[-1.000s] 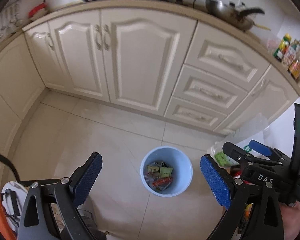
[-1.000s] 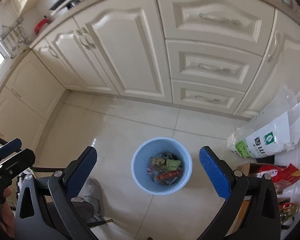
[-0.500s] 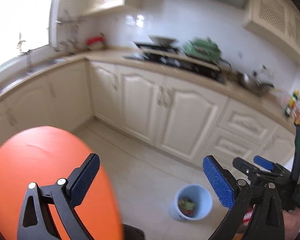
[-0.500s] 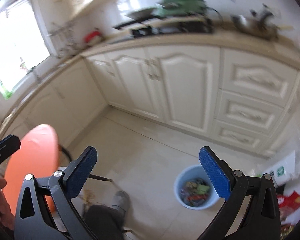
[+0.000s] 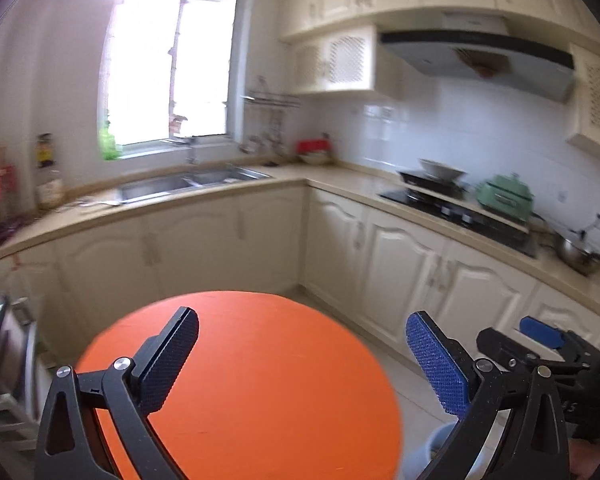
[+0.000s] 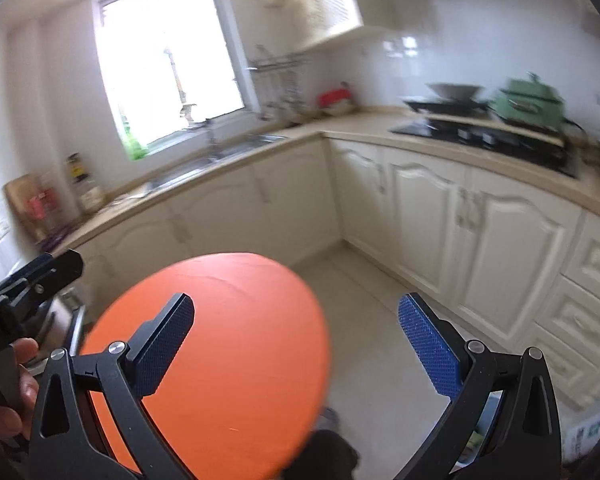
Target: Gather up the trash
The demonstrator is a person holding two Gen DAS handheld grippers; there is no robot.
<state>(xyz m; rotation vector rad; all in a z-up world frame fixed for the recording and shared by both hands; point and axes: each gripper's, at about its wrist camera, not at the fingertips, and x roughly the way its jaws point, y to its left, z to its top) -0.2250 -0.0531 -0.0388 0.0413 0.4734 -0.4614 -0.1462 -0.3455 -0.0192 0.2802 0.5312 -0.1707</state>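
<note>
Tools first: we hold the left tool and the right tool wide open, blue pads apart, nothing gripped in either. Both hang above a round orange table, which fills the near left of each view. We see the light-blue trash bin only as a sliver of rim at the near right, low behind the left tool's right finger, on the floor. Cream cabinets and a counter with sink and stove line the far walls.
</note>
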